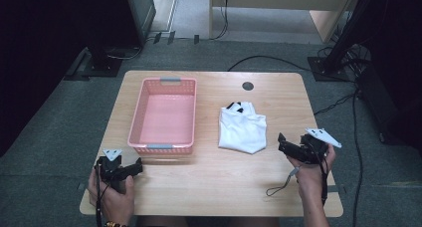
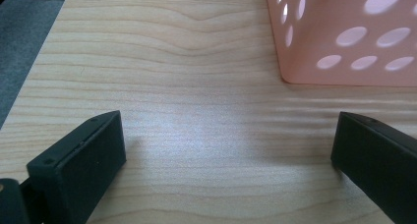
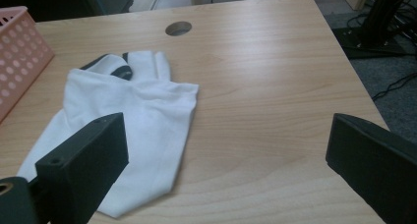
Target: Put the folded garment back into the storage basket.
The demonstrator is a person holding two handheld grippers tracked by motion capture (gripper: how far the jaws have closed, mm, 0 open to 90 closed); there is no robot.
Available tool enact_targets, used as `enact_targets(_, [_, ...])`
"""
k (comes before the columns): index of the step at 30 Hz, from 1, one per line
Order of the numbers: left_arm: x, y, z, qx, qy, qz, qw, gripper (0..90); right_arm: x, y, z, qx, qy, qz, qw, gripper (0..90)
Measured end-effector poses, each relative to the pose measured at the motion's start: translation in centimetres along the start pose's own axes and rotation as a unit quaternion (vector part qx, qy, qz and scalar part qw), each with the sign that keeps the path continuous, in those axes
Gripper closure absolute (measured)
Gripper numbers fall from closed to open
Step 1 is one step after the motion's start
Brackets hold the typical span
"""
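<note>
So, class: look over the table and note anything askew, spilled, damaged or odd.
Nothing stands out. The folded white garment lies flat on the table beside the upright, empty pink basket; nothing is spilled or damaged.

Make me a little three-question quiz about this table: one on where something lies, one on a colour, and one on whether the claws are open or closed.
1. Where does the folded white garment lie?
A. Inside the basket
B. On the table to the right of the basket
C. On the floor

2. What colour is the basket?
A. Pink
B. Blue
C. Green

3. How do the left claw and the right claw stand?
A. Both shut on the garment
B. One open, one shut
C. Both open and holding nothing

Answers:
1. B, the high view shows the garment flat on the wooden table, apart from the basket and to its right.
2. A, its perforated walls are pink, with grey handles at the ends.
3. C, each gripper view shows its two black jaws wide apart with bare space between them.
</note>
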State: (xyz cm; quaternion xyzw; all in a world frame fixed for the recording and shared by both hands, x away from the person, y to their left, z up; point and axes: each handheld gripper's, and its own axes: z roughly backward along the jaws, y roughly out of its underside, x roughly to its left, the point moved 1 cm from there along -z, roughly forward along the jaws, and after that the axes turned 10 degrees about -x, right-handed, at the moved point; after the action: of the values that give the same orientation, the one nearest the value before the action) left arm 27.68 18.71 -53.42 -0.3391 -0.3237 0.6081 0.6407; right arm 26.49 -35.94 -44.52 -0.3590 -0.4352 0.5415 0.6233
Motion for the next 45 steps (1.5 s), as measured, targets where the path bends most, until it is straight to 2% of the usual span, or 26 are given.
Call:
enact_targets(17, [0.0,0.0,0.0,-0.001,0.000,0.001,1.0000,0.0,3.9,-1.7,-2.4,0.001,-0.034,0.012,0.9993,2.1])
enact_targets(24, [0.0,0.0,0.0,-0.001,0.000,0.001,1.0000,0.0,5.3,-2.2,-3.3,-0.002,-0.038,0.021,0.9991,2.0])
enact_targets(36, [-0.1,-0.1,-0.2,-0.002,0.000,0.002,1.0000,0.0,7.1,-1.8,-5.4,0.005,-0.049,0.032,0.9982,1.6])
enact_targets(45, [0.0,-0.2,-0.3,0.000,0.000,0.000,1.0000,0.0,7.8,-1.1,-6.7,0.015,-0.046,0.036,0.9982,1.6])
